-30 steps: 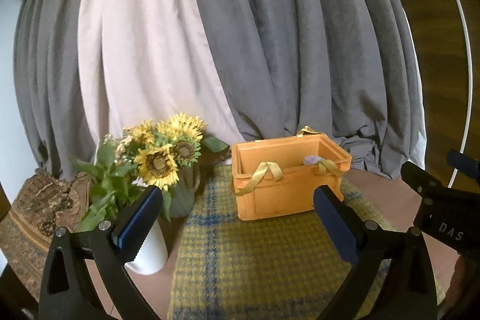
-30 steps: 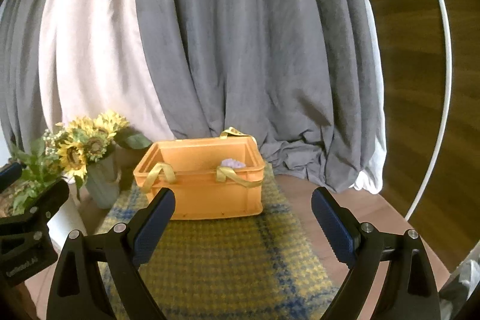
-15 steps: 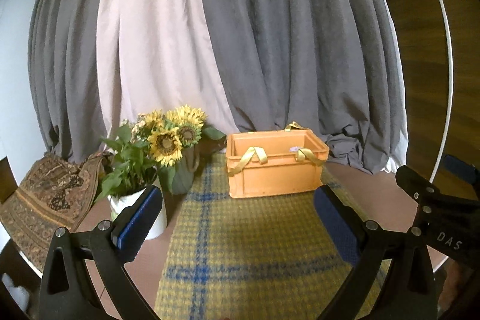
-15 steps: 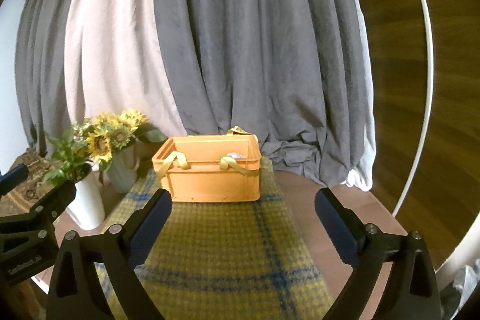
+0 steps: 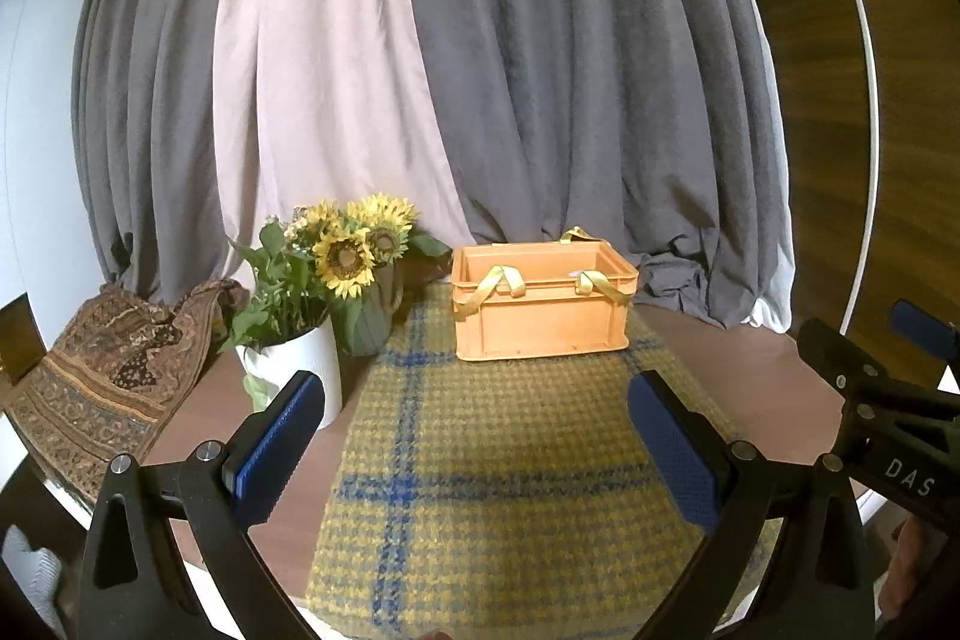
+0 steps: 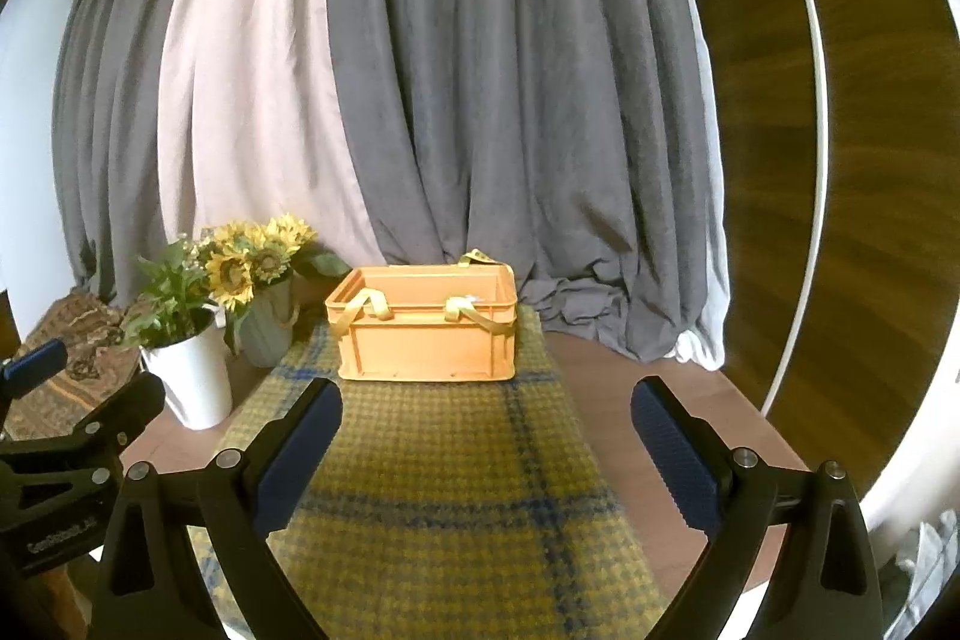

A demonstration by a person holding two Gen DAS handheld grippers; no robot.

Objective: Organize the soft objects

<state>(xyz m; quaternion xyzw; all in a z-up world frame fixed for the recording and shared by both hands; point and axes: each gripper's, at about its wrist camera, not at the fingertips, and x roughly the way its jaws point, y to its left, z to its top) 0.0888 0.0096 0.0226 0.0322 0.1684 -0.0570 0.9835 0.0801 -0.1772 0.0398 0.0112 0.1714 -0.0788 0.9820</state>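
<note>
Behind, grey and pale pink curtains (image 5: 480, 70) hung in heavy folds across the whole backdrop, pooling onto a brown table (image 5: 738, 376). Down the table's middle ran a yellow-and-blue plaid cloth (image 5: 498, 460), and at its far end sat an orange crate (image 5: 540, 322) with 2 yellow ribbon handles draped over its near rim; a pale soft item inside barely showed above the edge. Left of the crate, sunflowers (image 5: 354, 250) stood in a green vase beside a leafy plant in a white pot (image 5: 306, 364). Nearest the cameras, the left gripper (image 5: 474, 436) and right gripper (image 6: 486, 448) were held wide apart with nothing between their blue pads, the right's jaws having just been opening.
</note>
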